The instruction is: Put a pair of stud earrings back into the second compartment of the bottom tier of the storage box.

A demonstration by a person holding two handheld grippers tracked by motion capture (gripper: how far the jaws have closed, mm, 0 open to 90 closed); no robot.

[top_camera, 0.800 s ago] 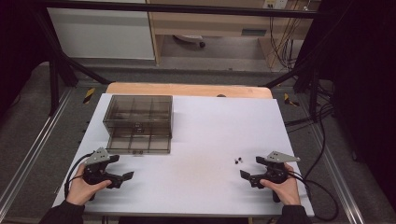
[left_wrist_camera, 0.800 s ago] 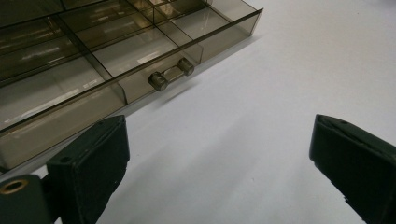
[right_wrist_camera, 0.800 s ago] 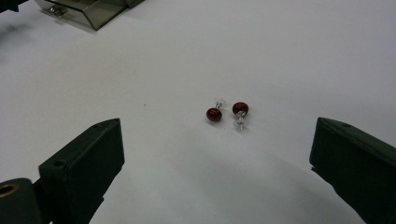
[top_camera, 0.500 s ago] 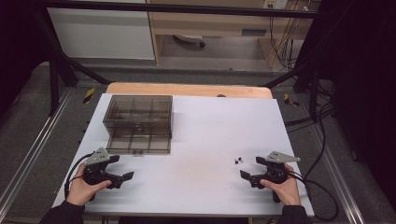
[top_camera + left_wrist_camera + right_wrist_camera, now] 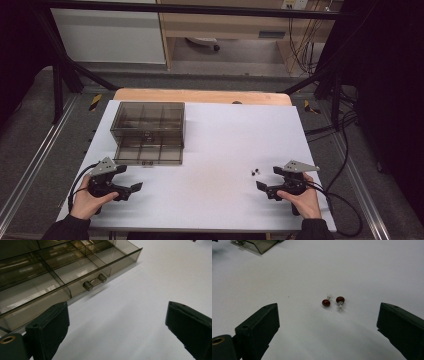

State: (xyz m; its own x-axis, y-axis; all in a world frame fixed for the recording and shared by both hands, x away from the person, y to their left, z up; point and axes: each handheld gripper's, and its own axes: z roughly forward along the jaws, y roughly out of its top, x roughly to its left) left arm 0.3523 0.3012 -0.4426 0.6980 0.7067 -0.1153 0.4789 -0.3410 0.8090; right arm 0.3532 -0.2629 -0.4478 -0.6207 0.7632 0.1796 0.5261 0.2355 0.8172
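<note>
White tabletop (image 5: pixel 220 150), grey floor (image 5: pixel 35 150), dark surroundings

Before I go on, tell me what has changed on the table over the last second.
Nothing has visibly changed. The left gripper and right gripper rest at the near edge of the table as before, jaws open and empty. The two red earrings lie untouched ahead of the right gripper, and the drawer of the smoky plastic box stays pulled out.
</note>
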